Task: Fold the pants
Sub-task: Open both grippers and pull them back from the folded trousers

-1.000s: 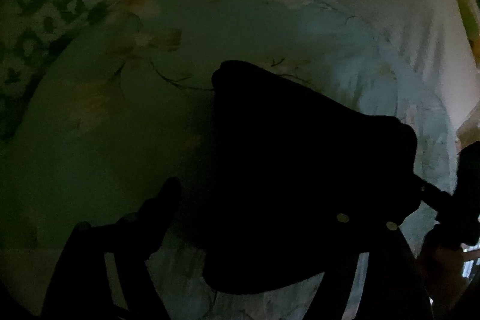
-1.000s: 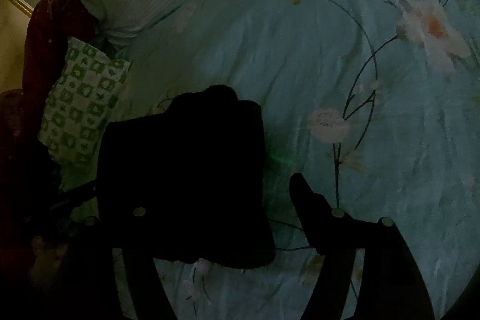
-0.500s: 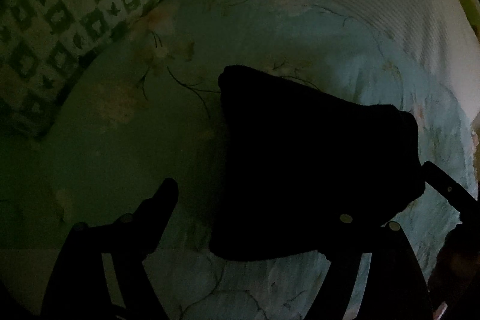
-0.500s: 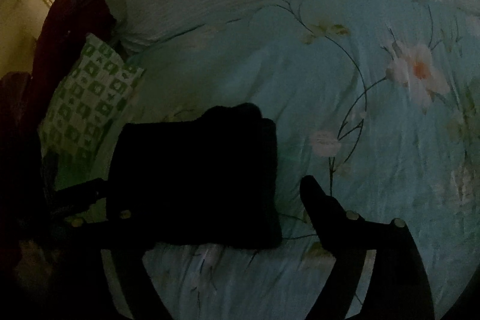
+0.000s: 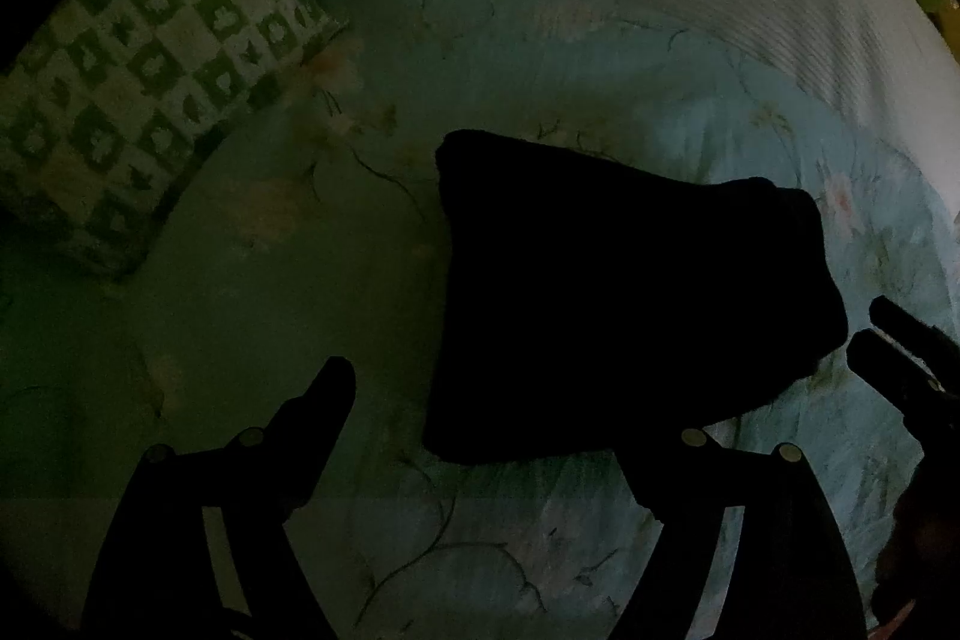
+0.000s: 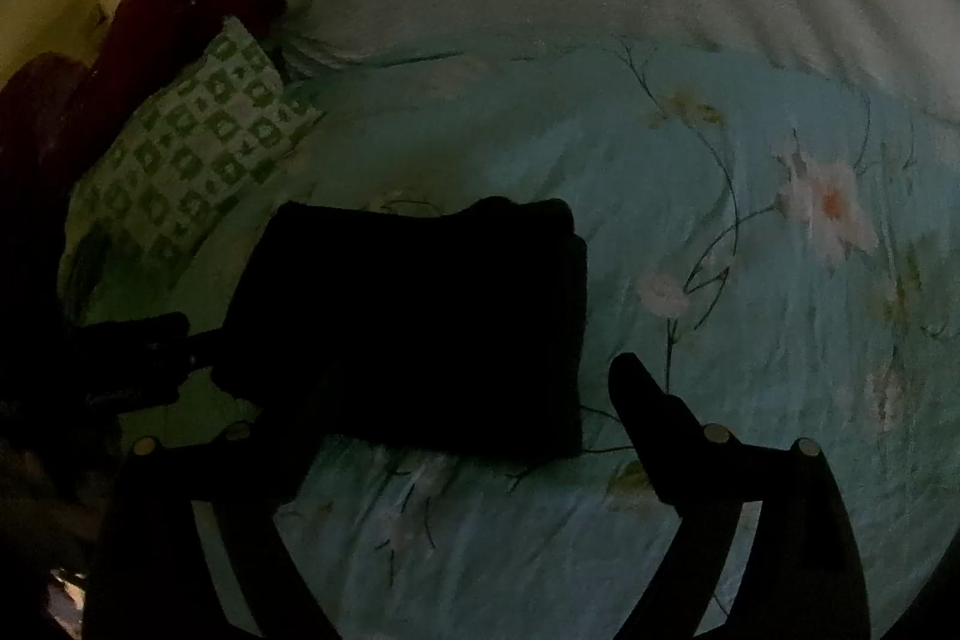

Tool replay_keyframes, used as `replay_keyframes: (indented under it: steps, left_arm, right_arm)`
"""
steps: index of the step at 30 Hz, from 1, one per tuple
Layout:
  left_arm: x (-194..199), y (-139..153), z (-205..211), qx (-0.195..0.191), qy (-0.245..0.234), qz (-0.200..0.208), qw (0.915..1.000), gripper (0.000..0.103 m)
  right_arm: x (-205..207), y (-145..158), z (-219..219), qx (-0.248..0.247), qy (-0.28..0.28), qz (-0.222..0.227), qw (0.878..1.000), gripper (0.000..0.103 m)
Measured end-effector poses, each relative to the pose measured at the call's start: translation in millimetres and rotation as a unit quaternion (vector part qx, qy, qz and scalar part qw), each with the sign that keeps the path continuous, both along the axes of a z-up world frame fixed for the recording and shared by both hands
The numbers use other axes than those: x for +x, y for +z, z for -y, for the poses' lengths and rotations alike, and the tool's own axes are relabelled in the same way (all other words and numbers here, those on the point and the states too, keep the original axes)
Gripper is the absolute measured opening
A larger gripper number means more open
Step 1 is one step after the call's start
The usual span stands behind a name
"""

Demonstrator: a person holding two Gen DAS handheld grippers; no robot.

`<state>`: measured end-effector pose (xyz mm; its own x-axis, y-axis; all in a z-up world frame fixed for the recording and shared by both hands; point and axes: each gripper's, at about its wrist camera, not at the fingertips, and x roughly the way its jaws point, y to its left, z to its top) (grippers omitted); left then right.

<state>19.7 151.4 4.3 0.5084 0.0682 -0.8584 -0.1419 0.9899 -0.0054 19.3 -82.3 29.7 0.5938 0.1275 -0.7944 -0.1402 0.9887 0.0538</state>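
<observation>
Black pants point(image 5: 624, 304) unmoved; both grippers have lifted higher

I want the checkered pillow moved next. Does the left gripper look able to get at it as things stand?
Probably yes. The left gripper is open and holds nothing, and only bare bedsheet lies between it and the checkered pillow; the folded pants sit off to the other side.
</observation>
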Motion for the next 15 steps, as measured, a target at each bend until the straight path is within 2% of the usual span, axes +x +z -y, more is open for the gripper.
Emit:
replay_keyframes:
  steps: [11, 15]
  left_arm:
    - [-18, 2, 11, 0.015, -0.001, 0.003, 0.9999, 0.082]
    - [-24, 1, 15, 0.030, 0.003, 0.009, 0.9995, 0.083]
  right_arm:
    - [-15, -1, -23, -0.046, 0.037, 0.014, 0.998, 0.094]
    - [-19, -6, -24, -0.044, 0.039, 0.014, 0.998, 0.095]
